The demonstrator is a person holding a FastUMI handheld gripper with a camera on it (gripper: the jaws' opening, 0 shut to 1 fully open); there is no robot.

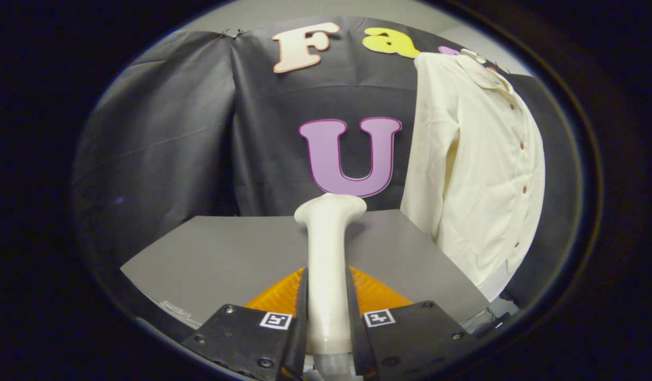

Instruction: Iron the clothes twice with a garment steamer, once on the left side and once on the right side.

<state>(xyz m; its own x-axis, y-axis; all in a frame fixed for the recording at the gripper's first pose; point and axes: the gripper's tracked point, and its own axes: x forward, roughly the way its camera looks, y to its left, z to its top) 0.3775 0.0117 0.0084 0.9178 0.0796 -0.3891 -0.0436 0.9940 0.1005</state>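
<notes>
I've got the gripper (328, 312) clamped on the garment steamer (328, 248) handle, head pointing far. Table (220, 254) below. Cream shirt (479, 169) hangs far right, well apart. I'd swing right, square the head to the fabric, then run down the left side slowly.

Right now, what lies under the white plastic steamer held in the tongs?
Tongs shut on the white plastic steamer. Under it: an orange ribbed piece over the grey tabletop. The steamer covers the orange piece's middle.

The white plastic garment steamer (328, 264) stands upright at lower centre; the cream button-front shirt (477, 164) hangs at the right.
</notes>
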